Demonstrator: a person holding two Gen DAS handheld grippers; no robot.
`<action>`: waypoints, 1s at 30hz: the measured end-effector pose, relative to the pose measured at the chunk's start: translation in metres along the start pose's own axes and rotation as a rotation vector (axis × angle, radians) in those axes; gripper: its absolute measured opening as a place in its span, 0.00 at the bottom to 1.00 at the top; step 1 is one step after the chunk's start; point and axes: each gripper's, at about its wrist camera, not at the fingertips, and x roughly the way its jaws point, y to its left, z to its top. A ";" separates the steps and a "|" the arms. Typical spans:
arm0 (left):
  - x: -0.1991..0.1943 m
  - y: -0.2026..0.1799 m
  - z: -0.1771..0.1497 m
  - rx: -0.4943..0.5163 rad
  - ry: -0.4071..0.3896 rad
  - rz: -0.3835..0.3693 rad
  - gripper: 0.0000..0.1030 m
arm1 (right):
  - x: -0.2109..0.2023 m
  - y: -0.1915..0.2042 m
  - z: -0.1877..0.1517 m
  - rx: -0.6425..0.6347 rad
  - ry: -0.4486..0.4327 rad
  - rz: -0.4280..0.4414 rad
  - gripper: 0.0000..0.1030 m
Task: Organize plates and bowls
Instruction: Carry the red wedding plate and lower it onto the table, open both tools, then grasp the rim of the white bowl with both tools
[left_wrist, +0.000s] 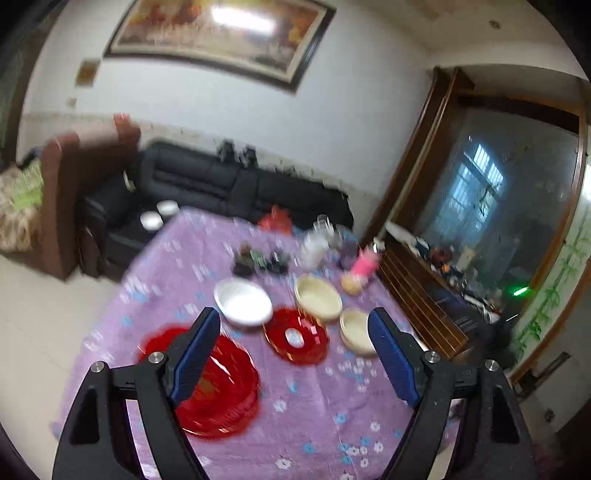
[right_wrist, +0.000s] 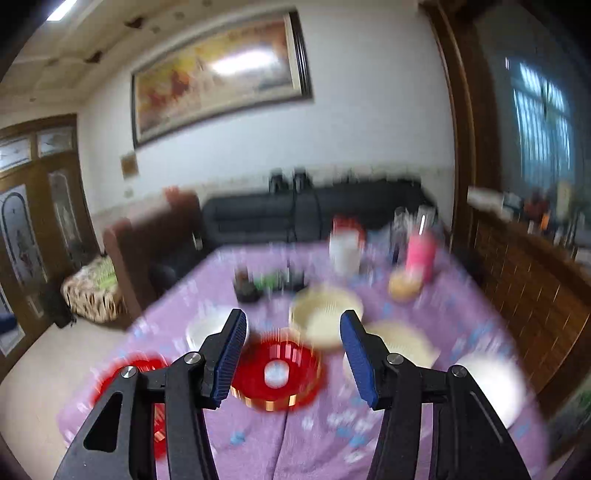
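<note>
On the purple flowered tablecloth (left_wrist: 306, 406) lie a stack of red plates (left_wrist: 221, 387) at the left, a small red bowl (left_wrist: 297, 338), a white bowl (left_wrist: 243, 302) and two cream bowls (left_wrist: 318, 297) (left_wrist: 355, 330). My left gripper (left_wrist: 295, 354) is open and empty above the table's near side. My right gripper (right_wrist: 293, 356) is open and empty, held above the red bowl (right_wrist: 277, 369). The blurred right wrist view also shows a cream bowl (right_wrist: 325, 314), a cream plate (right_wrist: 402, 343), a white bowl (right_wrist: 207, 326) and a white dish (right_wrist: 491, 384) at the right.
Bottles, a pink cup (left_wrist: 365, 264), a white jar (left_wrist: 314, 249) and small dark items (left_wrist: 258, 260) crowd the table's far side. A black sofa (left_wrist: 221, 181) stands behind the table. A wooden cabinet (left_wrist: 421, 295) stands to the right.
</note>
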 end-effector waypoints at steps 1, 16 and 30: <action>-0.016 -0.004 0.015 0.018 -0.028 0.026 0.82 | -0.025 -0.001 0.032 -0.012 -0.047 -0.008 0.56; -0.050 0.013 0.164 0.074 -0.163 0.432 0.99 | -0.108 -0.040 0.318 -0.046 -0.207 -0.462 0.88; 0.255 0.095 0.029 -0.121 0.350 0.242 0.93 | 0.245 -0.014 0.018 0.130 0.541 0.107 0.52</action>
